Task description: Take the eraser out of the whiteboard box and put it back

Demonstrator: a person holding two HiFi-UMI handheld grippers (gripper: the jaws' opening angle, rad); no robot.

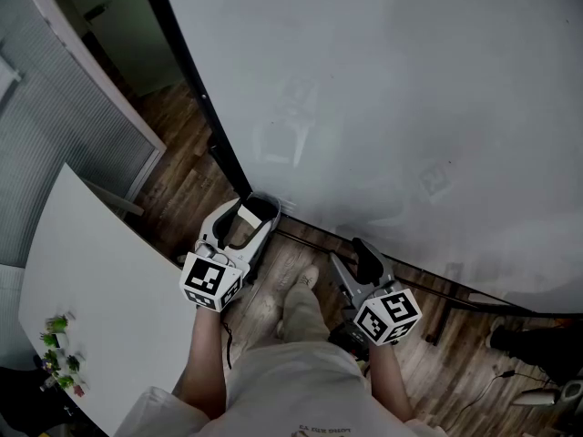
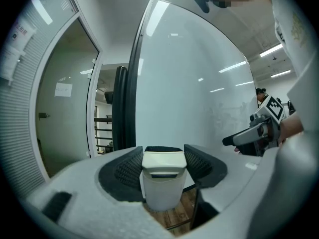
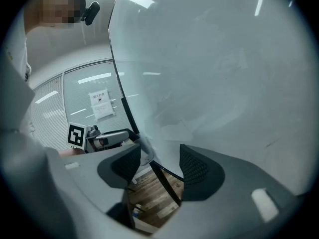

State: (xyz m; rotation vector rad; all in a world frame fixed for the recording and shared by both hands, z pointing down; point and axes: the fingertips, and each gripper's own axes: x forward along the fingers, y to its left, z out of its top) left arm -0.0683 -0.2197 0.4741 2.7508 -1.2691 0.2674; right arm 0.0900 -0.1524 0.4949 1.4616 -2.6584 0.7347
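Observation:
My left gripper is shut on a white eraser, held upright just in front of the whiteboard's lower left corner. In the left gripper view the eraser fills the gap, with both ribbed pads pressed on its sides. The right gripper hangs open with nothing in it, a little to the right and close to the board's bottom edge. In the right gripper view its jaws frame only wooden floor and a dark stand bar. No whiteboard box shows in any view.
A white table with small plants stands at the left. The board's dark frame and its stand bar run over the wooden floor. The person's foot is below the grippers. A glass wall with blinds lies beyond.

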